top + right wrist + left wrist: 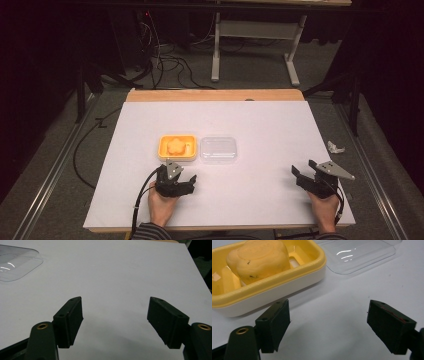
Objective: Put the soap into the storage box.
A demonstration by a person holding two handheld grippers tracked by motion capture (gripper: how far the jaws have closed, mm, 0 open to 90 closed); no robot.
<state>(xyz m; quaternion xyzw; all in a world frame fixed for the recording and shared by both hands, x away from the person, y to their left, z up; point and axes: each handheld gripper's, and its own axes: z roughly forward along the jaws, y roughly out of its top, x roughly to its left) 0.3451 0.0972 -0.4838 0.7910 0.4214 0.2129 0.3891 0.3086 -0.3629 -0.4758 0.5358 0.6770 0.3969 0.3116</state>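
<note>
Left gripper (186, 176) hovers with jaws apart and empty, the yellow soap dish (287, 282) just ahead, clear lid (218, 148) beside it. Best approach: square up on the lid's rim. Right gripper (305, 172) waits wide, well off.

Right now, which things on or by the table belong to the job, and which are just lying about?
Part of the job:
- yellow soap dish
- orange soap lying in it
- clear lid, off and beside the dish
- left hand-held gripper, open, nearest the dish

Lying about:
- crumpled white scrap off the right edge of the table
- cables on the floor
</note>
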